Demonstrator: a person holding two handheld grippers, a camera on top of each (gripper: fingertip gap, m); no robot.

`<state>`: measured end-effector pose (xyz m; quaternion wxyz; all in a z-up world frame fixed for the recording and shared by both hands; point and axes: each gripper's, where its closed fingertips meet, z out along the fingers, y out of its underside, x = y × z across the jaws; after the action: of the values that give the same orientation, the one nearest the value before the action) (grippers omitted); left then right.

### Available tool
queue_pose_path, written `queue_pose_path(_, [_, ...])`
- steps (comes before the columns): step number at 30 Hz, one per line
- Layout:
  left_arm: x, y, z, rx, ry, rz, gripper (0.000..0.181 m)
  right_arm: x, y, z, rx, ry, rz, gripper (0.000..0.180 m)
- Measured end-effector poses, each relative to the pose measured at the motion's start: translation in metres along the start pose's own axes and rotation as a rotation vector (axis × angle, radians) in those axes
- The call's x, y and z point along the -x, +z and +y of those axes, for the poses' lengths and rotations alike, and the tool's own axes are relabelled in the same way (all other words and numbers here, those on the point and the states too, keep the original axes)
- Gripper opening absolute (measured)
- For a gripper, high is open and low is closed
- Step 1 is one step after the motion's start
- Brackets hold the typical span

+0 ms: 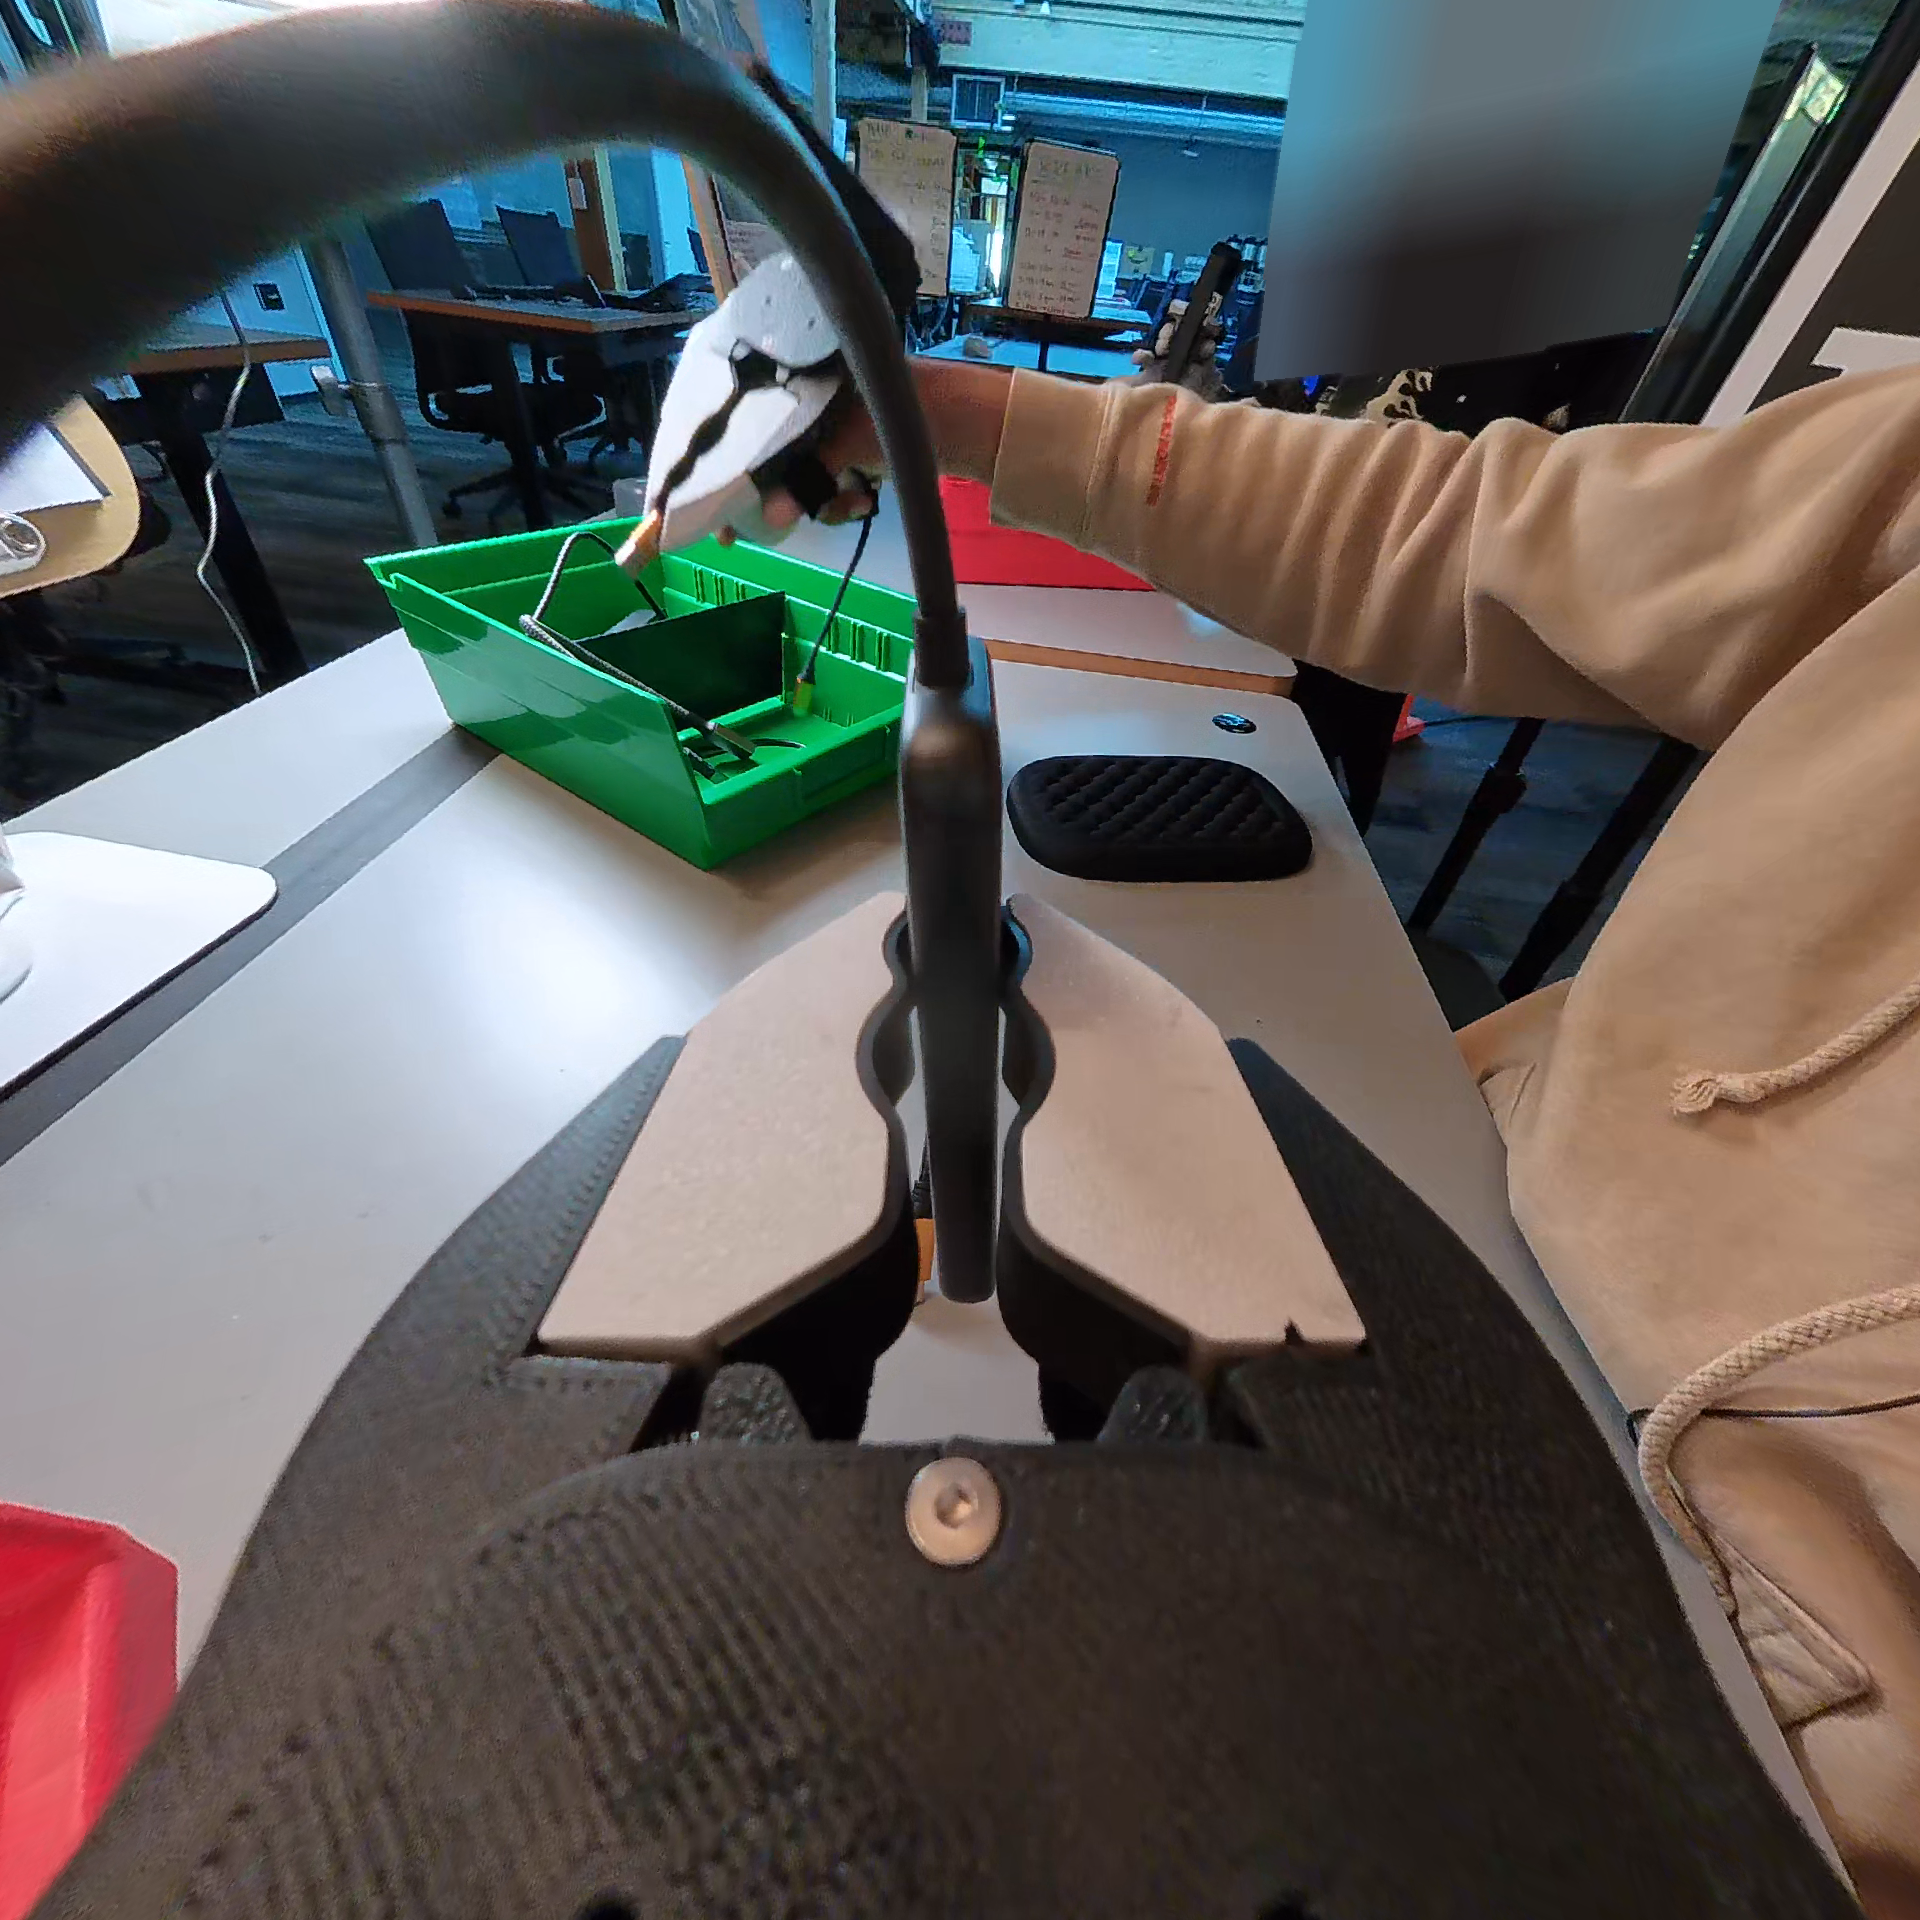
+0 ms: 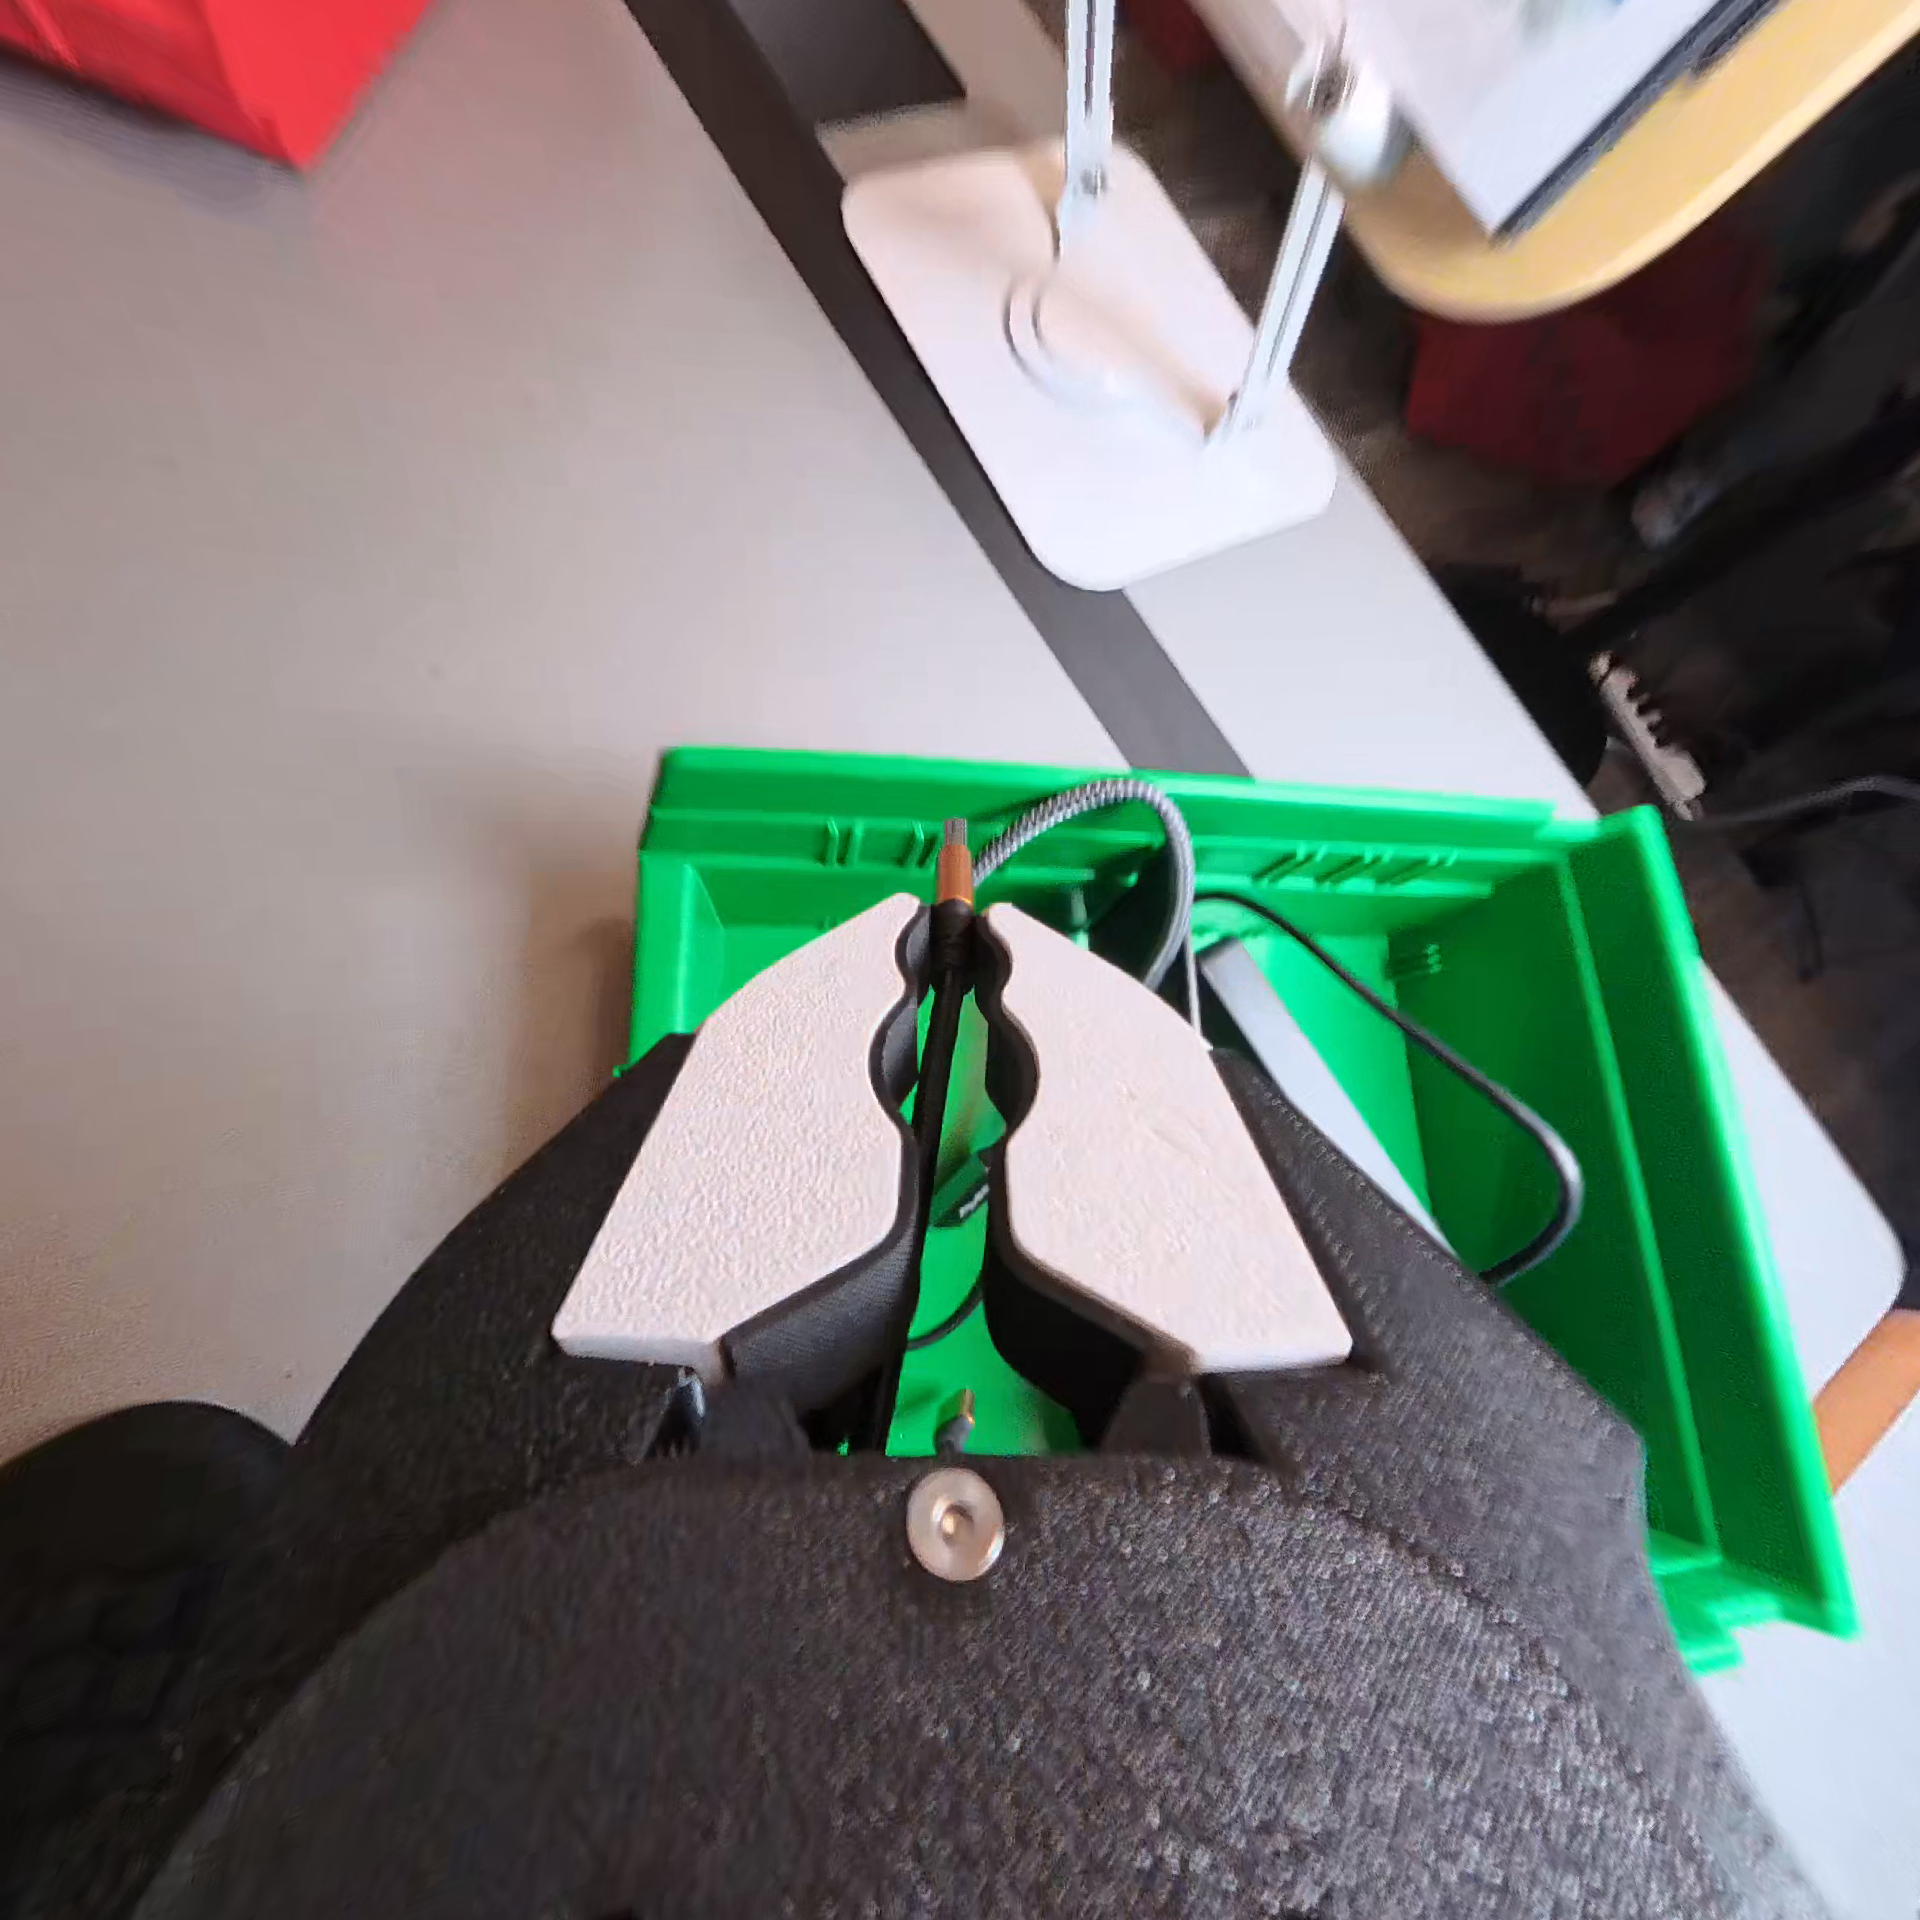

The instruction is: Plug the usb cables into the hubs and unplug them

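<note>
My left gripper (image 1: 954,925) is shut on a dark grey USB hub (image 1: 951,831), held on edge above the table; its thick cable (image 1: 831,260) arcs up and to the left. My right gripper (image 2: 951,914) is shut on a thin black USB cable (image 2: 930,1091), whose orange-collared plug (image 2: 953,868) sticks out past the fingertips. It hangs over the green bin (image 2: 1662,1143). In the left wrist view the right gripper (image 1: 665,520) is over the green bin (image 1: 623,717), plug (image 1: 636,542) pointing down-left. Another hub (image 2: 1299,1049) and a braided cable (image 2: 1143,821) lie in the bin.
A black ribbed pad (image 1: 1158,816) lies right of the hub. A white lamp base (image 2: 1091,374) stands beyond the bin. A red bin (image 1: 73,1683) is at the near left, another (image 1: 1018,540) behind. A person's beige sleeve (image 1: 1455,540) crosses the right side.
</note>
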<state>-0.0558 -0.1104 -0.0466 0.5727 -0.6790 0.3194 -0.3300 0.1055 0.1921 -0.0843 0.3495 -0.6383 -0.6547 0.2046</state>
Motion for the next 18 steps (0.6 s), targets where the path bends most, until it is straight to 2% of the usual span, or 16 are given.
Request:
queue_pose_path(7, [0.0, 0.005, 0.005, 0.019, -0.007, 0.008, 0.013, -0.01, 0.019, 0.034, 0.16, 0.011, 0.033, 0.007])
queue_pose_path(18, [-0.001, 0.01, 0.011, 0.048, -0.01, 0.014, 0.013, -0.032, -0.002, 0.022, 0.331, -0.049, 0.099, 0.017])
